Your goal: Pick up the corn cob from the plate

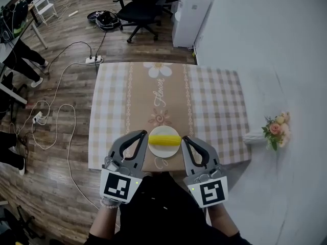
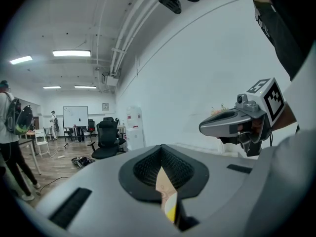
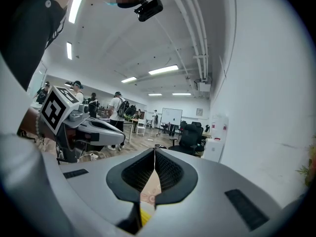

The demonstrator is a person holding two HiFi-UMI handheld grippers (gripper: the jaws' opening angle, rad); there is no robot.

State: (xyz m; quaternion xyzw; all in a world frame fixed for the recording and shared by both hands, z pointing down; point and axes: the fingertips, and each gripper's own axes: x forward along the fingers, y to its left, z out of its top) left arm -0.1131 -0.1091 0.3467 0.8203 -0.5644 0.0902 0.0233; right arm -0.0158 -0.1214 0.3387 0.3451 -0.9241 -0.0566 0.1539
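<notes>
A yellow corn cob lies across a white plate near the front edge of the table. In the head view my left gripper hovers just left of the plate, shut and empty. My right gripper sits just right of the plate, also shut with nothing held. In the left gripper view the jaws meet in a seam; below them a sliver of corn shows, and the right gripper is off to the right. In the right gripper view the jaws are closed, with a yellow sliver of corn below.
The table wears a checked cloth with a brown floral runner. A small flower bunch lies to the right by the white wall. Beyond the table stand an office chair and a white cabinet; cables trail on the floor at left.
</notes>
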